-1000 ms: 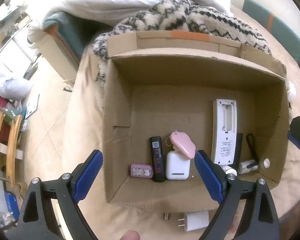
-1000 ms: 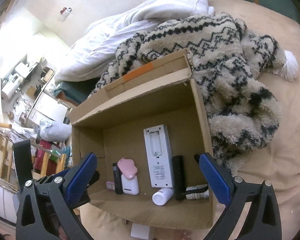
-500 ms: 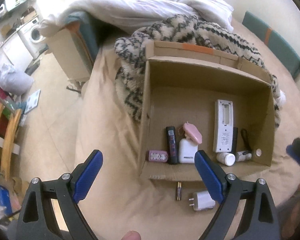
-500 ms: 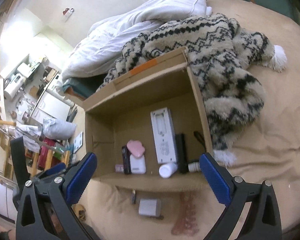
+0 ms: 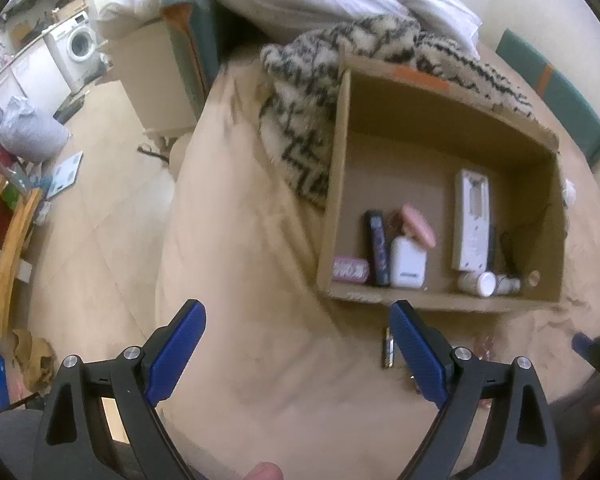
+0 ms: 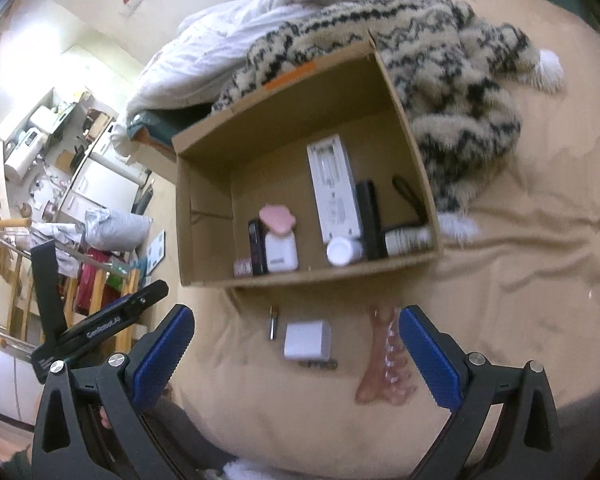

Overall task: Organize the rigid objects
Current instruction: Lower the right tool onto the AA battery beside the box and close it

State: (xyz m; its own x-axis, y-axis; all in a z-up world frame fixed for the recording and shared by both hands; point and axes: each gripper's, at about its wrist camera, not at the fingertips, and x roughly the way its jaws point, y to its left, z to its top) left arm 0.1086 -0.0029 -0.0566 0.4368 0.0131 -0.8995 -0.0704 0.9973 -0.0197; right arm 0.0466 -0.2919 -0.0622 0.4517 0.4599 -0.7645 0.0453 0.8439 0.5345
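A cardboard box [image 6: 204,216] [image 5: 336,184] lies on a beige bed. Inside are a white remote [image 6: 334,188], a black bar [image 6: 370,220], a white bottle [image 6: 342,251], a white case [image 6: 281,254] with a pink charm [image 6: 277,218], and a small pink tin [image 5: 350,269]. On the sheet in front lie a white charger [image 6: 307,339], a small battery [image 6: 273,322] and a pink hair claw [image 6: 384,364]. My right gripper [image 6: 296,354] is open above these. My left gripper [image 5: 296,350] is open and empty over the sheet, left of the box.
A patterned fleece blanket [image 6: 452,60] and a white duvet [image 6: 236,40] lie behind the box. The bed's left edge drops to a wooden floor [image 5: 92,240] with clutter and a washing machine [image 5: 80,40]. The left gripper's body shows in the right wrist view [image 6: 100,328].
Both grippers have pulled back and away from the box. The charger, battery and hair claw in front of it have come into view. The left gripper has also shifted left.
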